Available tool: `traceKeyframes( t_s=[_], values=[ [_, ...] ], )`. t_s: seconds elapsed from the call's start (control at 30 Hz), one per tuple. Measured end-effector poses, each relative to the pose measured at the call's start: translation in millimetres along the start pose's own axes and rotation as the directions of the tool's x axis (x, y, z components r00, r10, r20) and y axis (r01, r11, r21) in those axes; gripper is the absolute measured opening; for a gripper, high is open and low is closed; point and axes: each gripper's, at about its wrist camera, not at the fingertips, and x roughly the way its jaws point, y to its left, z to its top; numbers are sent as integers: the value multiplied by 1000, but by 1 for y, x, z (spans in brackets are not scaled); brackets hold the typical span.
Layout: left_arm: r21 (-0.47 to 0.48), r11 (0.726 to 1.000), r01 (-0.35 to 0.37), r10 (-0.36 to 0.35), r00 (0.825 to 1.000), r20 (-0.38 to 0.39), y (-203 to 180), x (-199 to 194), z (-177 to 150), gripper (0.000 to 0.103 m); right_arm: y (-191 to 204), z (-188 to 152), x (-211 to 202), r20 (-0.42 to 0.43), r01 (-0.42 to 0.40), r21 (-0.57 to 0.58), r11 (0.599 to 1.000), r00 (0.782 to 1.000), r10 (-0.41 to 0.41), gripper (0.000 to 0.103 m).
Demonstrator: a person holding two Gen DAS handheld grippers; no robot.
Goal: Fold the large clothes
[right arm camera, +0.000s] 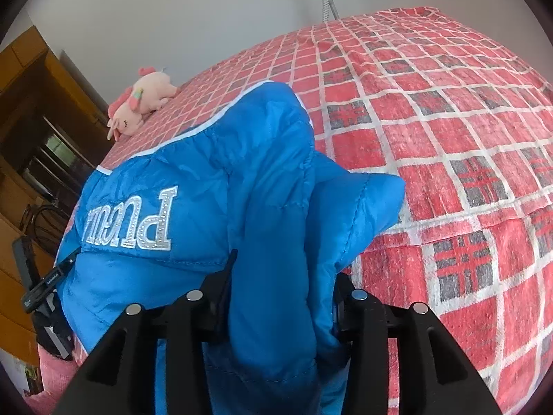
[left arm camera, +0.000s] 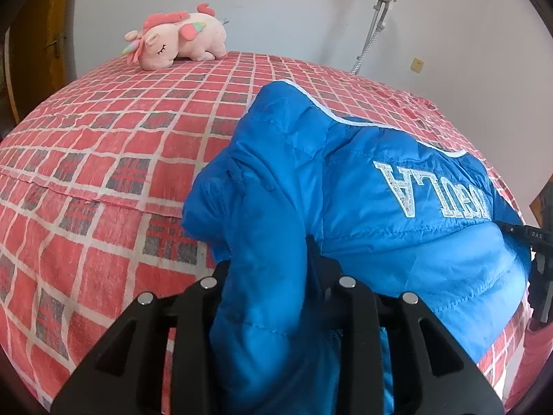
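A blue quilted jacket (left arm camera: 363,186) with silver letters and white trim lies partly lifted over a bed with a red checked cover (left arm camera: 103,159). My left gripper (left arm camera: 266,269) is shut on a bunched fold of the jacket at its left side. In the right wrist view my right gripper (right arm camera: 283,276) is shut on a thick fold of the same jacket (right arm camera: 214,180) at its right side. Each gripper shows at the edge of the other's view: the right one (left arm camera: 539,259), the left one (right arm camera: 41,287). The fingertips are buried in cloth.
A pink plush unicorn (left arm camera: 176,36) lies at the far edge of the bed, also in the right wrist view (right arm camera: 138,103). A white wall and a grey stand (left arm camera: 375,20) are behind the bed. A wooden door and cabinet (right arm camera: 31,110) stand to the left.
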Motion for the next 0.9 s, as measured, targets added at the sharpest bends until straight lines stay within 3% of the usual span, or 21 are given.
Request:
traceKeyframes(
  t_s=[0.17, 0.33, 0.5, 0.6, 0.77, 0.9],
  values=[
    [-5, 1000, -14, 14, 1000, -11, -2, -9, 3, 35, 8, -1, -9, 19, 73, -20, 997, 997, -73, 53],
    [-3, 1000, 9, -9, 1000, -3, 3, -35, 4, 37, 12, -4, -37, 58, 122, -39, 992, 991, -120, 54],
    [46, 997, -56, 52, 995, 89, -10, -73, 10, 38, 25, -1, -71, 126, 176, -69, 982, 978, -166, 54],
    [83, 995, -47, 38, 993, 113, -29, -84, 17, 39, 44, 3, -78, 141, 172, -115, 978, 978, -155, 54],
    [143, 989, -27, 13, 995, 97, -66, -70, 23, 40, 75, 7, -63, 128, 161, -192, 968, 982, -138, 54],
    [162, 986, -31, 20, 997, 70, -80, -50, 21, 40, 95, 7, -46, 137, 214, -241, 947, 973, -186, 54]
  ],
)
